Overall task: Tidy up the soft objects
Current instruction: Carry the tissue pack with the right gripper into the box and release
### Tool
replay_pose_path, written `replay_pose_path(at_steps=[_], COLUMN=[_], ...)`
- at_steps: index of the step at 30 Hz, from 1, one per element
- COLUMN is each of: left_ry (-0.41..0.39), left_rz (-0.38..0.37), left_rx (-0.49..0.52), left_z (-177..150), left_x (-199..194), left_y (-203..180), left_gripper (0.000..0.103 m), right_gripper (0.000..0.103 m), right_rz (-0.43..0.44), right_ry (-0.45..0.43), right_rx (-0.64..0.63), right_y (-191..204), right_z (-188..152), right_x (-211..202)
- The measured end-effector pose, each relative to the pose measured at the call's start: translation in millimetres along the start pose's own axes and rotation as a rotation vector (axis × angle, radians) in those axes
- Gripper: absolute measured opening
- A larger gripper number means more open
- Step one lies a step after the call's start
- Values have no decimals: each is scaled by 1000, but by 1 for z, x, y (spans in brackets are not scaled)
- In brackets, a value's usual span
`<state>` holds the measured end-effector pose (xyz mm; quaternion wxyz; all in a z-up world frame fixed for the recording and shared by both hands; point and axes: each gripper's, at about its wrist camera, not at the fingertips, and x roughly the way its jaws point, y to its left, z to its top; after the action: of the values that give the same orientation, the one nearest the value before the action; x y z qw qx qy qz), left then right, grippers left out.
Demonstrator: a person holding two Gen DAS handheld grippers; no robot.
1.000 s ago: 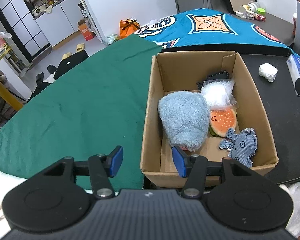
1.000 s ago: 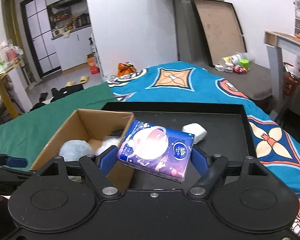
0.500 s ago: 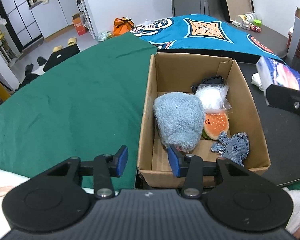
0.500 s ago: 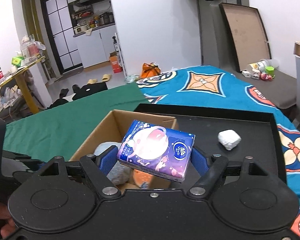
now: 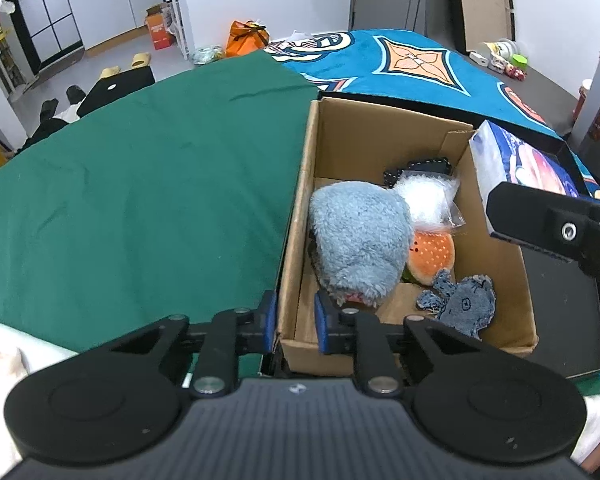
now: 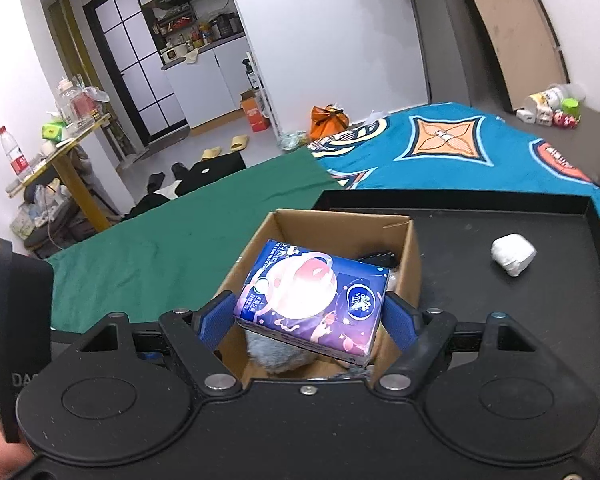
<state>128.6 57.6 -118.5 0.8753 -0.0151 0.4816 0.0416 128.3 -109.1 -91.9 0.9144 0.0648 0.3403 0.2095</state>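
A: What is the right gripper [image 6: 310, 322] doing?

B: It is holding a blue tissue pack [image 6: 314, 298]. Its jaws are squeezing the pack from both sides. The pack is hanging in the air over the box [image 6: 410, 256].

A: Where is the box sitting?

B: It is sitting on the left part of a black tray [image 6: 540, 320]. A green cloth [image 5: 140, 184] is lying just to its left.

A: And the left gripper [image 5: 296, 322]?

B: It is at the near left corner of the box [image 5: 300, 216]. One blue finger [image 5: 269, 320] is outside the left wall and the other is inside. The jaws are close around the wall. I cannot tell if they are pinching it.

A: What is lying in the box?

B: A big fluffy blue toy [image 5: 360, 240] is lying by the left wall. An orange toy [image 5: 432, 254] is touching its right side. A small denim toy [image 5: 460, 306] is lying in the near right part. A clear bag [image 5: 426, 196] with white stuff is lying farther back. Something dark [image 5: 418, 168] is lying behind the bag. I cannot tell what it is.

A: Is anything else lying on the tray?

B: Yes, a white lump [image 6: 513, 253] is lying to the right, well apart from the box.
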Motion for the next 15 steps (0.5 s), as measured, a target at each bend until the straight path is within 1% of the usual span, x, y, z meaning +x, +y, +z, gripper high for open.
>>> replay_pose_path(at_steps=[3, 5, 8, 9, 10, 13, 15], left_ry=[2, 4, 7, 6, 4, 7, 6], left_rz=[-6, -12, -19, -18, -18, -16, -15], left_rx=[-24, -37, -49, -51, -54, -58, -57], left_z=[0, 0, 0, 0, 0, 1, 1], left_x=[0, 1, 1, 1, 1, 0, 0], left_y=[4, 6, 9, 10, 10, 11, 11], left_gripper=[13, 12, 12, 12, 12, 12, 12], right_gripper=[77, 77, 82, 86, 87, 88, 88], right_rz=[14, 28, 78, 86, 78, 45, 38], right_ry=[8, 8, 21, 27, 31, 35, 30], right_rx=[17, 29, 52, 54, 55, 73, 90], right_y=[4, 6, 7, 8, 7, 1, -4], right_z=[1, 2, 3, 3, 2, -1, -3], right_x=[3, 4, 6, 7, 8, 6, 3])
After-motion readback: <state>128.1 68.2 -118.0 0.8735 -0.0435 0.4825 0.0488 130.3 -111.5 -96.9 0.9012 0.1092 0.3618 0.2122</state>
